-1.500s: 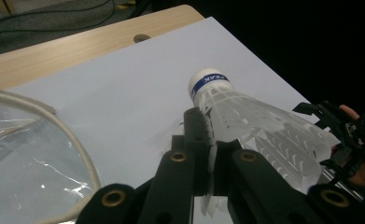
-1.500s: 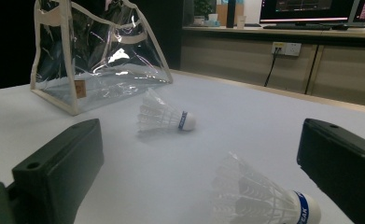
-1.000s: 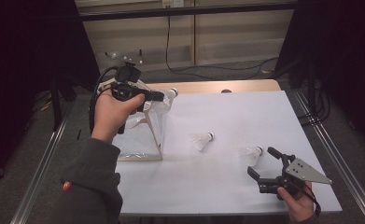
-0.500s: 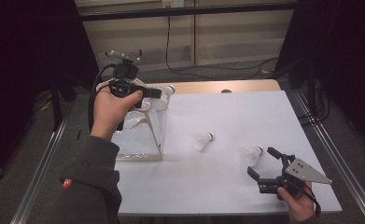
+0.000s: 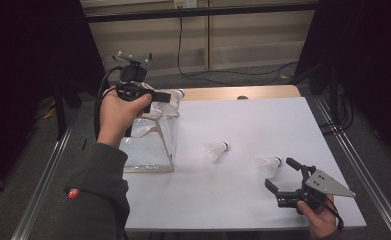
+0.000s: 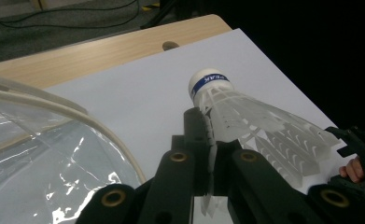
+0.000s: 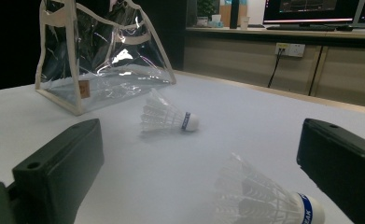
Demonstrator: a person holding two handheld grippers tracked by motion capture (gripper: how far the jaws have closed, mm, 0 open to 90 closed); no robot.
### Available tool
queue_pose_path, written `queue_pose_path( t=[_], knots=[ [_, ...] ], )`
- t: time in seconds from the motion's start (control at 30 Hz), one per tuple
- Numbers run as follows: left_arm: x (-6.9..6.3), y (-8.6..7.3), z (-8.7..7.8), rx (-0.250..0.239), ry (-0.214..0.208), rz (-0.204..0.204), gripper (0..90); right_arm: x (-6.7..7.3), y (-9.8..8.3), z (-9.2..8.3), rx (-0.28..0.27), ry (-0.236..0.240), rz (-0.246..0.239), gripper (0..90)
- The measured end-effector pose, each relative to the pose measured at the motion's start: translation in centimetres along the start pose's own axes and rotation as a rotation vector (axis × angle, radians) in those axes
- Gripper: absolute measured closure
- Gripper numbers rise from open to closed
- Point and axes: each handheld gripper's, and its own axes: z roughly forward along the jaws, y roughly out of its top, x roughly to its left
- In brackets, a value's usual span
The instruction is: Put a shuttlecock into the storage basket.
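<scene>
Over the white table [image 5: 243,200], the left claw [image 6: 208,140] pinches a white, blue-banded shuttlecock [image 6: 245,116] by its feathered skirt.

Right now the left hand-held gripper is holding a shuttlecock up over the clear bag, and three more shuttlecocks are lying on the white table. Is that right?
Not quite. The left hand-held gripper does hold a shuttlecock above the clear bag, but two, not three, lie on the white table: one in the middle and one by the right hand-held gripper. The high view shows it.
</scene>
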Motion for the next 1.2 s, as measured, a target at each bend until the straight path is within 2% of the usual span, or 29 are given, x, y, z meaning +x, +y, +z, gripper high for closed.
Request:
queue_pose_path(
  t=[0.37, 0.53, 1.0, 1.2],
  knots=[
    [0.9, 0.3, 0.1, 0.002, 0.019, -0.021, 89.8, -0.1, 0.0, -0.1, 0.002, 0.000, -0.005, 0.5],
    [1.3, 0.3, 0.0, -0.003, 0.042, -0.032, 89.8, -0.1, 0.1, -0.2, -0.004, -0.006, -0.009, 0.8],
    [2.5, 0.5, -0.2, -0.016, 0.059, -0.062, 89.7, -0.2, 0.1, -0.1, -0.002, -0.001, -0.008, 0.8],
    [3.1, 0.5, -0.2, -0.016, 0.082, -0.071, 89.7, -0.3, 0.1, -0.2, -0.005, -0.003, -0.004, 0.8]
  ],
)
